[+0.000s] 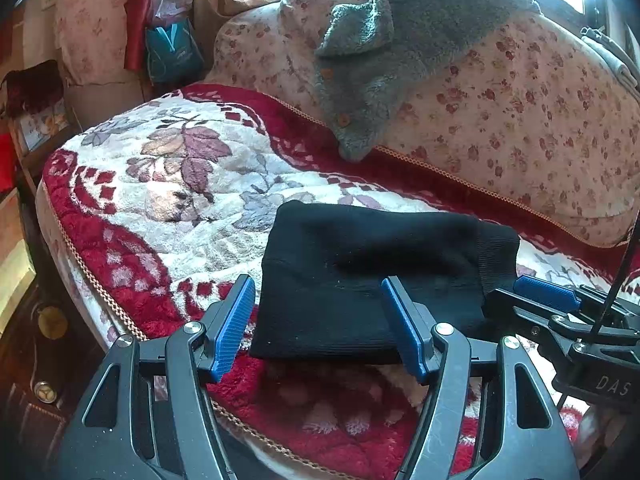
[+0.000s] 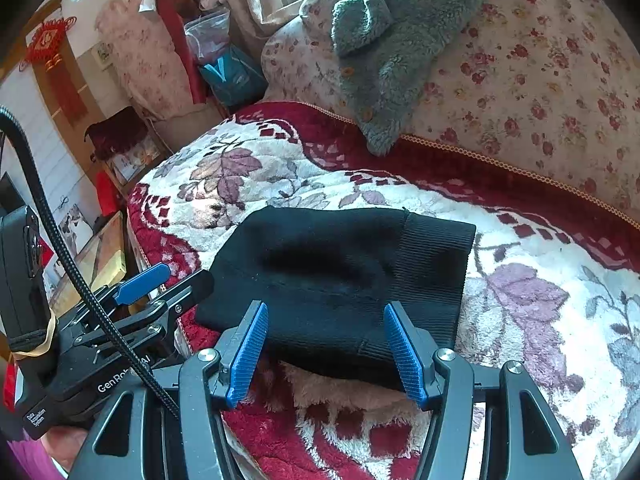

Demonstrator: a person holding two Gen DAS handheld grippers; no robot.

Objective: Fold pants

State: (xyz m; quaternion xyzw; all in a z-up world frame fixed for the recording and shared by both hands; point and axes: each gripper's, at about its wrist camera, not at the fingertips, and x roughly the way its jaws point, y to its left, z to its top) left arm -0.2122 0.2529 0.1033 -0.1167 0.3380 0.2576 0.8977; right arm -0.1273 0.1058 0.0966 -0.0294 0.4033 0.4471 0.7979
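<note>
Left tongs (image 1: 318, 326): spread wide, nothing between the blue pads, poised over the near edge of the pants (image 1: 372, 280) at the six o'clock side of the bundle.

Right tongs (image 2: 326, 350): likewise spread and empty, at the same near edge but toward the ribbed end. In the left wrist view they enter from three o'clock, beside the ribbed cuff.

The pants, black knit, lie as a compact rectangular bundle on the sofa seat, on the red and white floral cover (image 1: 168, 184), close to its front edge. Folded layers stack evenly, ribbed band (image 2: 436, 264) at the three o'clock end. Judgement: folding appears complete or nearly so; the open tongs suggest release or a final squaring-up.

At twelve o'clock, a grey fleece garment (image 1: 400, 40) drapes over the floral backrest (image 1: 520, 120), well apart from the bundle.
</note>
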